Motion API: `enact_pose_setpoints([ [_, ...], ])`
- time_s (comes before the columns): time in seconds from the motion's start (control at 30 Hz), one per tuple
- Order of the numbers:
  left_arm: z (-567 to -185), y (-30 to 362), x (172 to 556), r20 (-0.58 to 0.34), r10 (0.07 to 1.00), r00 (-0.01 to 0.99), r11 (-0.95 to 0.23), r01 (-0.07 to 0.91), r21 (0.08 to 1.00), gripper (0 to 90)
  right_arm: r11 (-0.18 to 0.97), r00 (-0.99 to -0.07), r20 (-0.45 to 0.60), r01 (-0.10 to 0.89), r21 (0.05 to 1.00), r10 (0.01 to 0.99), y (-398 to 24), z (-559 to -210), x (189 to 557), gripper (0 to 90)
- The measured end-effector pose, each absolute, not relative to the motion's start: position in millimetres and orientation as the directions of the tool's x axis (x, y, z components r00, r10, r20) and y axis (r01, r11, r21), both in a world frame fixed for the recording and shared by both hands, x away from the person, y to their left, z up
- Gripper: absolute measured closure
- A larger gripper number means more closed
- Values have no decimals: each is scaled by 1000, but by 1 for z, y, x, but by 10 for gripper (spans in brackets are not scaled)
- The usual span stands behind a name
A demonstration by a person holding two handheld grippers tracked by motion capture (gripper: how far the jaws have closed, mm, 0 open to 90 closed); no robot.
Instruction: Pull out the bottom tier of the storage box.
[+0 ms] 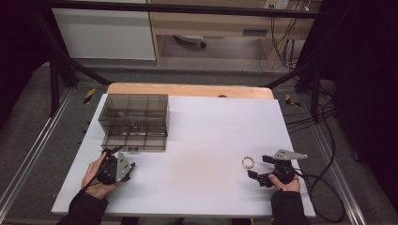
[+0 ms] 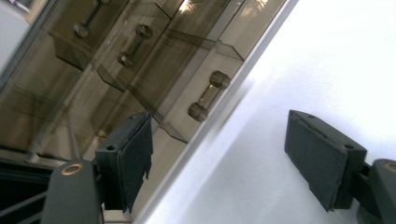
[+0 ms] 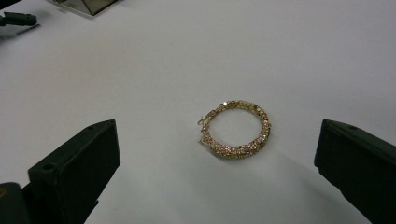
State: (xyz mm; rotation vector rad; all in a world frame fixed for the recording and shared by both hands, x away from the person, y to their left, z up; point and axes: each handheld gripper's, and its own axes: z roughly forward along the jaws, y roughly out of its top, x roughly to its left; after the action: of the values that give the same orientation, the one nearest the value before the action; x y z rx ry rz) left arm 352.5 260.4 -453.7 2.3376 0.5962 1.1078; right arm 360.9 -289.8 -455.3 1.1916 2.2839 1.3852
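Observation:
A smoked clear drawer box (image 1: 133, 121) stands at the table's far left, its bottom drawer pulled out toward me. My left gripper (image 1: 112, 152) sits just in front of that drawer. In the left gripper view it (image 2: 219, 140) is open with nothing between the pads, and the drawer's small bar handle (image 2: 208, 95) lies a little beyond the jaws. A gold jewelled hoop (image 1: 248, 162) lies flat on the white surface at the right. My right gripper (image 1: 258, 167) is beside it, open. The hoop (image 3: 236, 129) rests just ahead of the wide-apart jaws (image 3: 217, 163), untouched.
The white tabletop (image 1: 211, 131) has a wooden strip (image 1: 187, 89) along its far edge. Black frame posts (image 1: 56, 79) stand at the far corners. Cables (image 1: 324, 187) trail off the right side behind the right hand.

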Motion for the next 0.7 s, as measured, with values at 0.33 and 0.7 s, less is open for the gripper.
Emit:
enact_pose_setpoints([
  [0.33, -453, 266, 348, 422, 667, 615, -685, 281, 672, 153, 220, -639, 218, 532, 817, 737, -290, -455, 361, 7],
  [0.7, -450, 276, 347, 234, 737, 634, -553, 368, 747, 80, 221, -638, 212, 528, 820, 741, -290, -455, 362, 6],
])
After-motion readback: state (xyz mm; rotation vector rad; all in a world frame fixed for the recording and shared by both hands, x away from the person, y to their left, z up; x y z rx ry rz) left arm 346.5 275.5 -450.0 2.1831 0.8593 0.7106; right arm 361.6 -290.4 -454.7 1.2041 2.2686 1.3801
